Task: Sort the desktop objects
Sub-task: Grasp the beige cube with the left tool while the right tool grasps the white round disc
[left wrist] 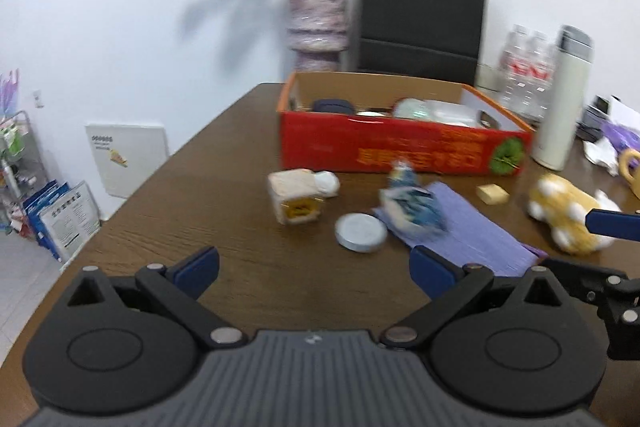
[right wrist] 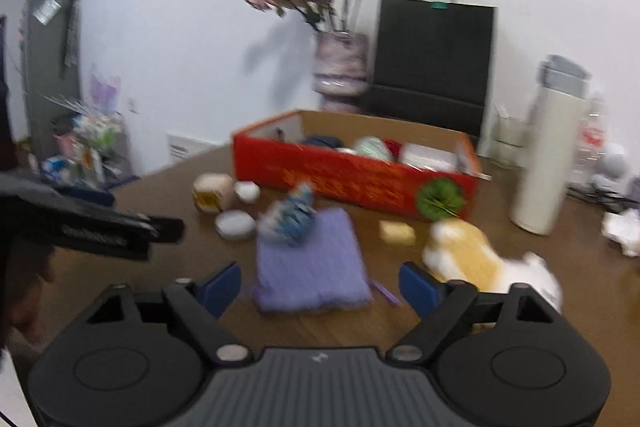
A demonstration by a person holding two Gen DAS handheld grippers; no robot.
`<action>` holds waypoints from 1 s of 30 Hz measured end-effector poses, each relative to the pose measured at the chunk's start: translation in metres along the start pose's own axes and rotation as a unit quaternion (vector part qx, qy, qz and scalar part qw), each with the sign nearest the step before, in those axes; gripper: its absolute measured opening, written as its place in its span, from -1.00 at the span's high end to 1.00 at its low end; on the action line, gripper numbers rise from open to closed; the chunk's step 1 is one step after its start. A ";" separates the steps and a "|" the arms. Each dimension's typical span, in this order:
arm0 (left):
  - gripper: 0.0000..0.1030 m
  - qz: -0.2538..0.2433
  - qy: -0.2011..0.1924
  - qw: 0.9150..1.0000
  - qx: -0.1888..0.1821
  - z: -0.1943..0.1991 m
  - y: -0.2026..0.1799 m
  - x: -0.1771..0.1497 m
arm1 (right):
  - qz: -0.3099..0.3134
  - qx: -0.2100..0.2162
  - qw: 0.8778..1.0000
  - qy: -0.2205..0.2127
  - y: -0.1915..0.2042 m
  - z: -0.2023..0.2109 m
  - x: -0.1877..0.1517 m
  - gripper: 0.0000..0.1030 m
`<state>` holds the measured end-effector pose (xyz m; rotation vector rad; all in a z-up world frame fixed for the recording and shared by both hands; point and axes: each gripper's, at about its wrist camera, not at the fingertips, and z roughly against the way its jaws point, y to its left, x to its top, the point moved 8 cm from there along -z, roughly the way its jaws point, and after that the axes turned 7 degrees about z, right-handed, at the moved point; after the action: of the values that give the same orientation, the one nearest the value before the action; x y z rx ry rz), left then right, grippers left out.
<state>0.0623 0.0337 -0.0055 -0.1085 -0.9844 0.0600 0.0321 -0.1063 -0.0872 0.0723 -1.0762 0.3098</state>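
Note:
A red cardboard box [left wrist: 400, 151] [right wrist: 352, 179] with several items inside stands at the back of the brown table. In front of it lie a purple cloth [left wrist: 472, 231] [right wrist: 312, 263], a blue-white crumpled packet [left wrist: 412, 203] [right wrist: 290, 217], a round silver tin [left wrist: 360, 231] [right wrist: 235, 225], a beige cube [left wrist: 294, 197] [right wrist: 212, 191], a small yellow block [left wrist: 493, 193] [right wrist: 396, 231] and a yellow-white plush toy [left wrist: 564, 213] [right wrist: 480, 259]. My left gripper [left wrist: 314, 273] hovers open over bare table, nothing between its fingers. My right gripper [right wrist: 320, 287] is open above the cloth's near edge.
A vase of dried flowers [left wrist: 316, 19] and a black paper bag [left wrist: 424, 15] stand behind the box. A white thermos [left wrist: 560, 99] [right wrist: 548, 151] and water bottles [left wrist: 524, 67] are at the right. The left gripper's body [right wrist: 92, 223] shows at the right wrist view's left.

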 end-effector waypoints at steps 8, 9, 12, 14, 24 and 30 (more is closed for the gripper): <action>-1.00 0.034 0.016 0.999 0.027 -0.023 0.040 0.011 | 0.028 0.076 0.996 0.049 0.033 -0.078 0.024 0.08; -1.00 0.038 0.018 0.999 0.026 -0.025 0.043 0.012 | 0.036 0.081 0.995 0.050 0.038 -0.088 0.027 0.08; -1.00 0.042 0.021 0.998 0.029 -0.032 0.049 0.016 | 0.050 0.089 0.993 0.065 0.046 -0.116 0.030 0.06; -1.00 0.042 0.012 0.999 0.031 -0.034 0.054 0.022 | 0.054 0.099 0.991 0.069 0.049 -0.129 0.030 0.06; -1.00 0.074 0.013 0.997 -0.008 -0.055 0.057 0.046 | 0.096 0.115 0.986 0.069 0.068 -0.145 0.026 0.26; -0.87 0.054 0.022 0.997 -0.052 -0.085 0.013 0.054 | 0.059 0.054 0.996 0.031 0.018 -0.109 0.041 0.26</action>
<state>0.1631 0.0469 -0.0089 -0.2574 -0.9364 0.1048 0.1376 -0.0580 -0.1051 0.0949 -1.0030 0.4735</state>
